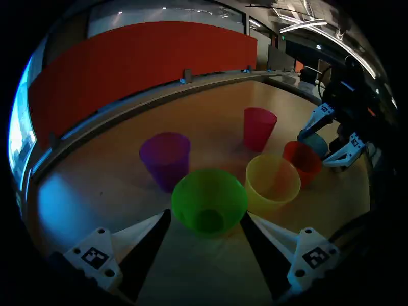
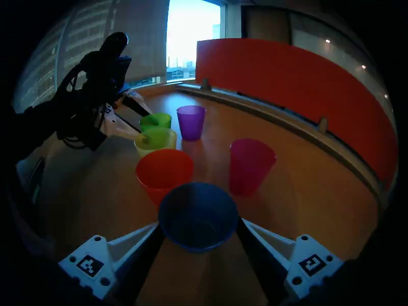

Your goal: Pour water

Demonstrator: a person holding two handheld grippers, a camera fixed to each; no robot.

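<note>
since the green cup [image 1: 209,200] and the blue cup [image 2: 198,215] look like thin, light plastic that could flex or slip under a hard squeeze, each is best taken across its wall just below the rim. the left gripper [image 1: 204,214] presses both fingers against the green cup, just beside the yellow cup [image 1: 272,181]; the right gripper [image 2: 198,223] clamps the blue cup likewise, beside the red cup [image 2: 164,171], over the surface [image 1: 219,112]. whether either holds water, i cannot tell.

An office-like room: long wooden table [image 1: 219,107], red partition [image 1: 143,61], window blinds [image 2: 56,56], ceiling strip lights [image 1: 303,24].
</note>
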